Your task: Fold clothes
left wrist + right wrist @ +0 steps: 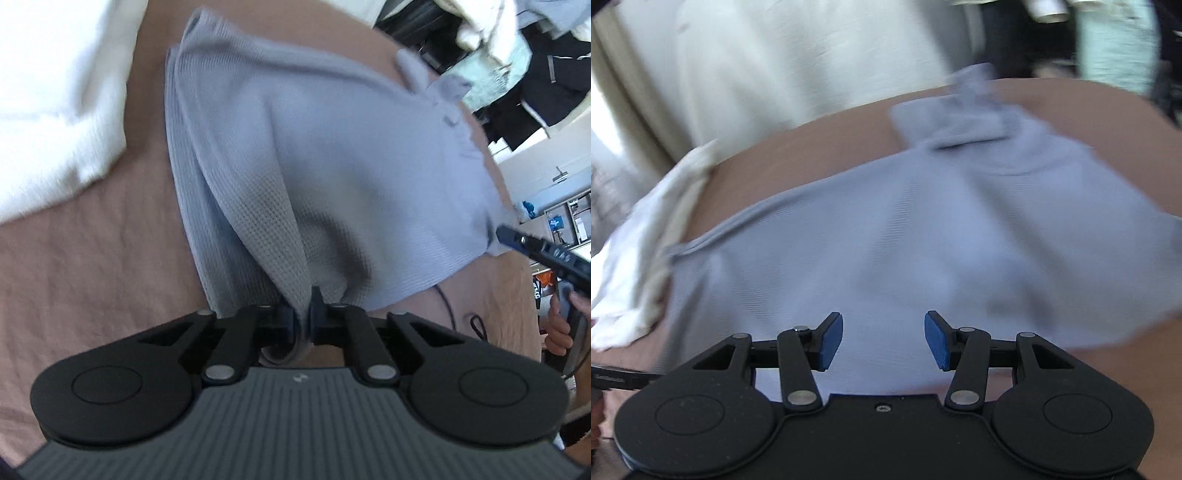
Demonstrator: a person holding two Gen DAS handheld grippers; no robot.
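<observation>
Left gripper (303,314) is pinched tight on a gathered fold at the near edge of the pale blue garment (314,166), cloth bunched between the pads. Right gripper (883,341) hangs with its jaws apart and nothing between them, just over the same garment's near hem. The garment lies spread on a pinkish-tan bed (92,258), with white fabric (48,92) to the far left. I judge a fold is just starting: one corner is caught, the other is not. Next I need the right gripper to drop onto the hem and close, then carry both corners together toward the far edge. No readable writing anywhere; blur hides small marks.
</observation>
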